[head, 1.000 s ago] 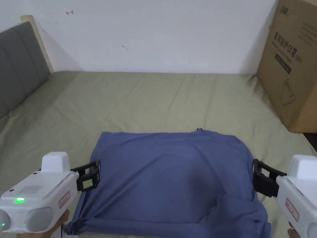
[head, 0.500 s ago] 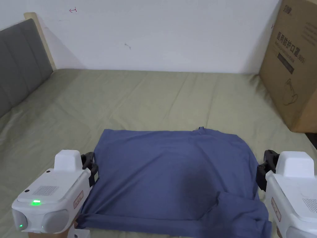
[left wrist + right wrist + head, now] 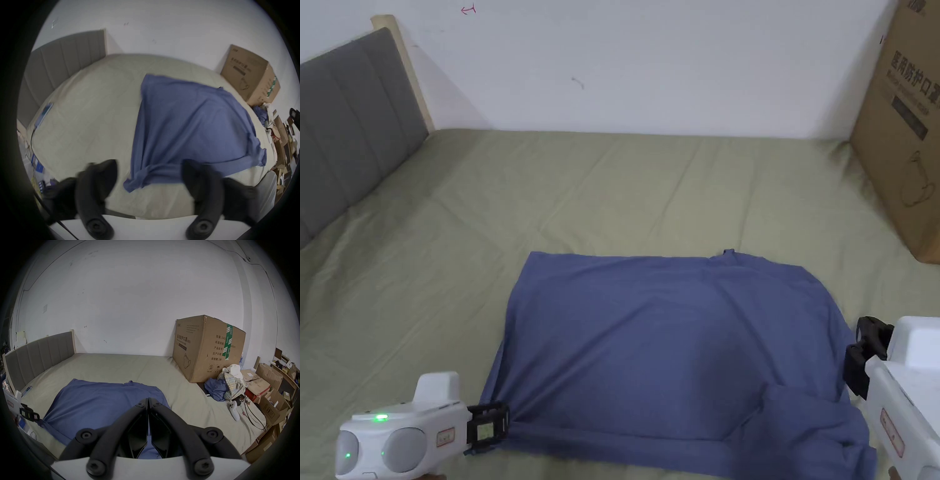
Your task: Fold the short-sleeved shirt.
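Observation:
A blue short-sleeved shirt (image 3: 675, 350) lies spread on the olive bed sheet (image 3: 612, 187), its near edge folded up and a sleeve bunched at the near right. My left gripper (image 3: 487, 429) sits at the shirt's near left corner. In the left gripper view it (image 3: 149, 167) stands open, and the shirt's crumpled corner (image 3: 134, 183) lies between the jaws without being pinched. My right gripper (image 3: 864, 359) hovers just off the shirt's right edge. Seen from its own camera, the right gripper (image 3: 148, 400) is shut with no cloth between its jaws.
A large cardboard box (image 3: 909, 125) stands at the bed's right. A grey headboard (image 3: 350, 125) runs along the left. A pile of clothes (image 3: 227, 386) and a white controller (image 3: 234, 410) lie beyond the right side. A phone (image 3: 45, 112) rests near the headboard.
My left gripper has dropped from the shirt's left edge toward me to its near left corner. The right gripper has drawn back slightly. The head camera has shifted left.

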The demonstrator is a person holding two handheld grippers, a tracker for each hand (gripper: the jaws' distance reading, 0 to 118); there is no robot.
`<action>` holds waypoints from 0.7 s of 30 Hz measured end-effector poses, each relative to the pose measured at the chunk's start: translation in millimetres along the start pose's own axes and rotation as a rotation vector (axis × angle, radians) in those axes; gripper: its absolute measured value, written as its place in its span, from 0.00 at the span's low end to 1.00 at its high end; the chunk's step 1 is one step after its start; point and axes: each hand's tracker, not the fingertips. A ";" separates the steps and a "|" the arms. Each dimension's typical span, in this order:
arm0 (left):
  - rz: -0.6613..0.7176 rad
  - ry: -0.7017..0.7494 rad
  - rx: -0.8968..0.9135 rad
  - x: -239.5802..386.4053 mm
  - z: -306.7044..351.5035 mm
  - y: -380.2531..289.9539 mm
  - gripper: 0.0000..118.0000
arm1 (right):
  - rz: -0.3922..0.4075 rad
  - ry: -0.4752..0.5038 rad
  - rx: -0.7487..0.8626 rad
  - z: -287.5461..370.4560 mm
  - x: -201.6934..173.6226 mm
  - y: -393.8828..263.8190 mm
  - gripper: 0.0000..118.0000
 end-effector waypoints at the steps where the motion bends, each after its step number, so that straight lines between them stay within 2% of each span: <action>1: -0.006 0.006 -0.004 -1.0 -5.4 -4.4 0.85 | 0.000 0.001 -0.005 -0.9 0.4 -0.7 0.00; 4: -0.021 0.038 -0.019 -3.6 -20.6 -9.9 0.84 | -0.002 0.003 -0.018 -3.3 2.4 -3.9 0.00; 5: -0.024 0.055 -0.024 -2.3 -23.7 -11.7 0.79 | -0.002 0.003 -0.023 -4.1 3.1 -4.3 0.00; 8: -0.037 0.047 -0.031 -4.0 -34.2 -12.9 0.30 | 0.001 -0.004 -0.036 -4.7 5.3 -8.0 0.00; 9: -0.026 -0.005 -0.056 -6.7 -41.5 -13.5 0.13 | -0.001 -0.009 -0.042 -5.4 6.8 -9.6 0.00; 10: 0.004 -0.077 -0.067 -8.4 -44.8 -14.1 0.10 | -0.005 -0.013 -0.049 -6.3 8.7 -11.4 0.00; 14: -0.074 -0.009 -0.002 7.8 -33.8 -16.9 0.07 | -0.029 -0.031 -0.118 -12.0 17.6 -26.4 0.00; 16: -0.106 0.007 0.023 12.9 -27.6 -18.2 0.06 | -0.056 -0.036 -0.202 -17.1 23.0 -42.0 0.02; 17: -0.108 0.001 0.028 14.1 -23.2 -17.7 0.06 | -0.060 -0.056 -0.235 -21.2 26.3 -50.6 0.07; 19: -0.114 -0.006 0.042 15.1 -16.3 -14.3 0.06 | -0.068 -0.056 -0.346 -34.4 33.7 -75.6 0.51; 20: -0.115 -0.009 0.044 15.1 -14.0 -12.6 0.06 | -0.074 -0.048 -0.390 -39.6 36.8 -86.8 0.66; 21: -0.115 -0.009 0.051 14.7 -11.1 -10.6 0.06 | -0.097 -0.043 -0.415 -43.2 39.5 -98.5 0.69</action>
